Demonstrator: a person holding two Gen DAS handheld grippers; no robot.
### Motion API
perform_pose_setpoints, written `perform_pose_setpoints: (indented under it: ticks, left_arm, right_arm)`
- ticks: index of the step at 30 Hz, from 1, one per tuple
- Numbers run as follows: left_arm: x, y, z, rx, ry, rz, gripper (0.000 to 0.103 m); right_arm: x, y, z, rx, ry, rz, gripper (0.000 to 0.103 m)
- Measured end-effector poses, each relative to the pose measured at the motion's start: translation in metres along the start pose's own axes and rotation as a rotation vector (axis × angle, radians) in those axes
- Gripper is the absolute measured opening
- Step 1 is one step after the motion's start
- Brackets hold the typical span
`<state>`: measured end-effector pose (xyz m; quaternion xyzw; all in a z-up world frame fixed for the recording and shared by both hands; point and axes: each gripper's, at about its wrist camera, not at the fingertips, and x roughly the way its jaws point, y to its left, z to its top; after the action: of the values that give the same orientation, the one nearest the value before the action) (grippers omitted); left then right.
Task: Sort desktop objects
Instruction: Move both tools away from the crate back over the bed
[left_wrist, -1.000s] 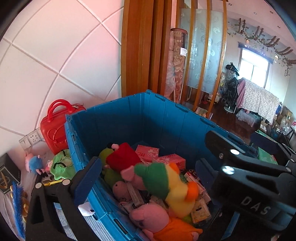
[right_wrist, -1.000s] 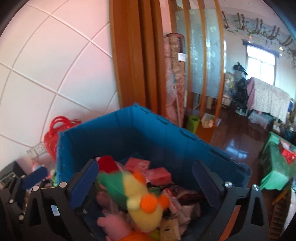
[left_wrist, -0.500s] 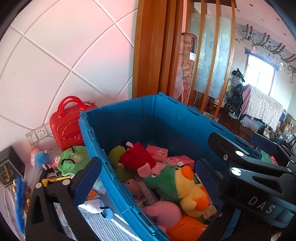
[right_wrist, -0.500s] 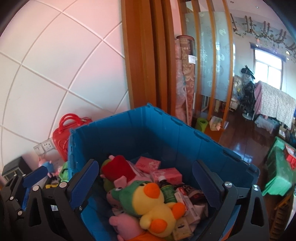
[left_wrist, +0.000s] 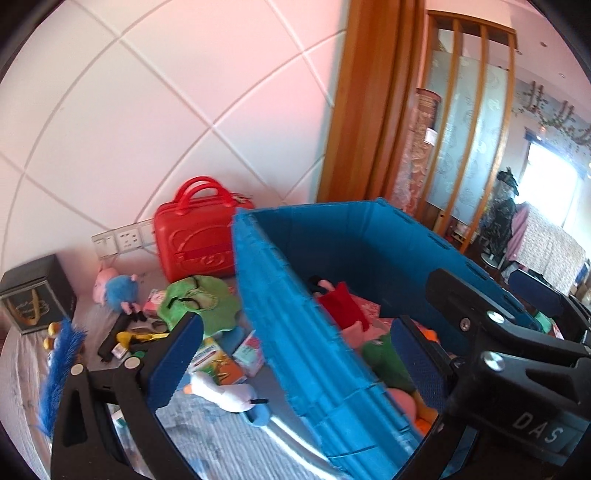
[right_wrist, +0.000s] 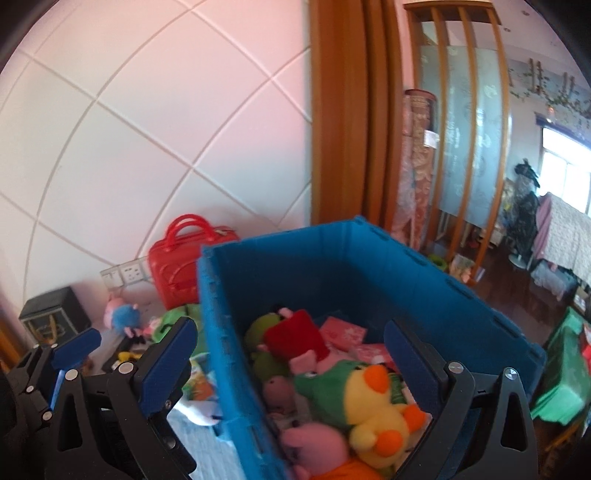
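The left hand-held gripper is spread wide and holds nothing, straddling the near wall of the blue crate. The right hand-held gripper is likewise spread over the crate, above the yellow duck plush lying inside, beak toward the camera. A white plush lies on the tabletop just beside the crate.

Left claw spread (empty), straddling blue crate wall
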<state>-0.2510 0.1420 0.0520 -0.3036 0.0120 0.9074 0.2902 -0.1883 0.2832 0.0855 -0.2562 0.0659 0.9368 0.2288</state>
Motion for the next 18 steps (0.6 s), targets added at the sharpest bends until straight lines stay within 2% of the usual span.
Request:
perform_pose_setpoints:
  ticks: [8, 13, 18]
  left_arm:
    - [-0.017, 0.084, -0.019, -0.08, -0.005, 0.12, 0.103]
    - [-0.034, 0.125, -0.03, -0.104, -0.01, 0.21, 0.103]
    - [-0.047, 0.158, -0.042, -0.135, -0.009, 0.265, 0.103]
  right_arm:
    - [0.009, 0.074, -0.013, -0.064, 0.018, 0.099, 0.103]
    - [0.011, 0.119, -0.023, -0.096, 0.028, 0.164, 0.103]
    - [0.01, 0.158, -0.033, -0.124, 0.038, 0.216, 0.103]
